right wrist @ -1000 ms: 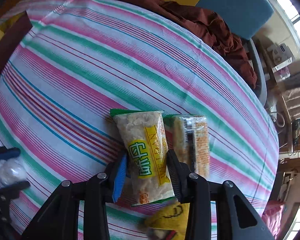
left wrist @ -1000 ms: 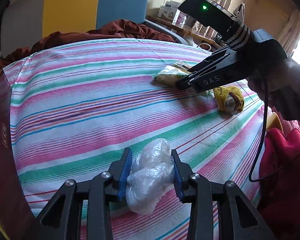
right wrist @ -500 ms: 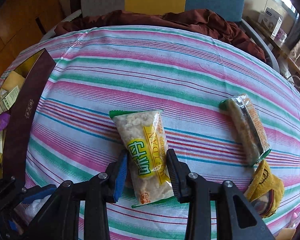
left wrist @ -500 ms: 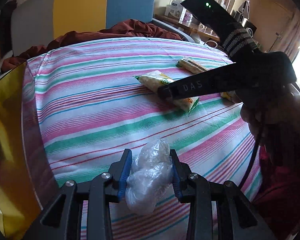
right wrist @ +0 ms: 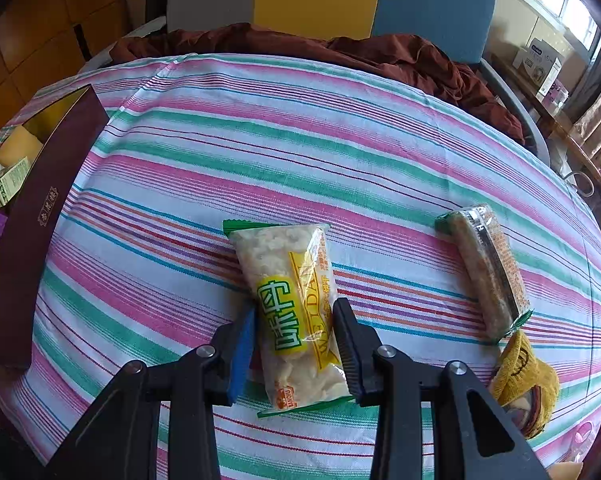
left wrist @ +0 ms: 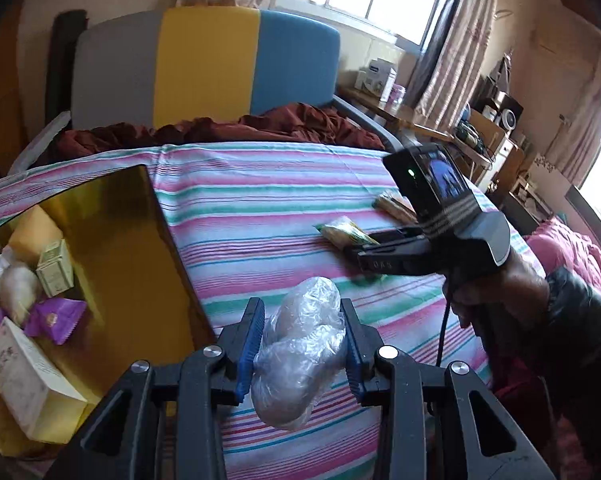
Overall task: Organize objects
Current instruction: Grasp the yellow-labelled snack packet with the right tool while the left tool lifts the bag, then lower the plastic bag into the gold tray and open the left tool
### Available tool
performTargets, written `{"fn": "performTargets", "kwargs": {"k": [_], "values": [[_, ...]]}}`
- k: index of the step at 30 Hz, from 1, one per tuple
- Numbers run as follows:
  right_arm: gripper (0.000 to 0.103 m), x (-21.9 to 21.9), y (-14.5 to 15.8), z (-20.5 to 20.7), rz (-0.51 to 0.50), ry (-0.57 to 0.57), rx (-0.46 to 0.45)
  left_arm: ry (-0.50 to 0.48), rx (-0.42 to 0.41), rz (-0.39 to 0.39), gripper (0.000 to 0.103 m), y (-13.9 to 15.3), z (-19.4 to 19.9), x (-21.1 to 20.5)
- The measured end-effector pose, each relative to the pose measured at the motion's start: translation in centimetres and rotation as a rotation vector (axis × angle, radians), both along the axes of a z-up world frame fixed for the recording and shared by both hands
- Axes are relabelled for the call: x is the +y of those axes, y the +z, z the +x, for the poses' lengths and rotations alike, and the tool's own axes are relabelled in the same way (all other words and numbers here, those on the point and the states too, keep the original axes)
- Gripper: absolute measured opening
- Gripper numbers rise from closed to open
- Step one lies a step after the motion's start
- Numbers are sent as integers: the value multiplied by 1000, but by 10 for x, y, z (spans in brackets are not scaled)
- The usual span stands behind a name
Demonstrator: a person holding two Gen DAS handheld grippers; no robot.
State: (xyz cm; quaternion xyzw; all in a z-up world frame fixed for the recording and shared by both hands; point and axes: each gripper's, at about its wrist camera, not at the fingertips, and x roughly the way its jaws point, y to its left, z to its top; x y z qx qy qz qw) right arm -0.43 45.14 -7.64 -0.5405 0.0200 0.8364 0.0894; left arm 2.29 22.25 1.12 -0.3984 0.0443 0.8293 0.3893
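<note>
- Left of the left wrist view: gold-lined box [left wrist: 112, 248] already holding small cartons, purple packets and a white wrapped bundle; sorting judged partly done.
- Lower centre, same view: left tongs [left wrist: 302, 344] closed on a clear plastic-wrapped bundle [left wrist: 300, 354], carried above the striped bedsheet [left wrist: 260, 216] just right of the box edge; drop into the box judged the step in hand.
- Right, same view: right tongs [left wrist: 364, 252] seen from outside, held by a hand [left wrist: 496, 300], tips at a snack pack.
- Left edge of the right wrist view: same box shown from its dark maroon outer wall [right wrist: 32, 216], contents mostly hidden.
- Lower centre, same view: right tongs [right wrist: 294, 344] clamped on the sides of a yellow-labelled snack pack [right wrist: 292, 304] lying on the sheet; whether lifted, not determinable.
- Right, same view only: wrapped bar [right wrist: 488, 272] and a yellow cloth item [right wrist: 524, 376] lying on the sheet, judged not yet sorted.
</note>
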Motion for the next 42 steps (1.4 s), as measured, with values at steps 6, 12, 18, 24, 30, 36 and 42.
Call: {"fn": "performTargets", "kwargs": {"k": [6,12,18,24,30,36,42], "values": [[38,-5,-1,1,50,7,-5,182,-71,11,38,8,-70,-48],[38,-6,-2,0,63,10,-6,306,-128,1,38,0,-141,-69],[38,-7,-3,-2,78,20,-5,373,-153,-32,38,-16,-186,-64],[38,-10,-3,-3,85,27,-3,399,-183,-82,39,-40,-222,-52],[38,-8,-3,-5,91,36,0,419,-180,-127,49,-52,-237,-47],[38,-9,-3,-6,96,35,4,433,-130,-112,53,-36,-214,-61],[38,-10,-3,-7,101,24,6,434,8,-113,57,-5,-159,-83]]}}
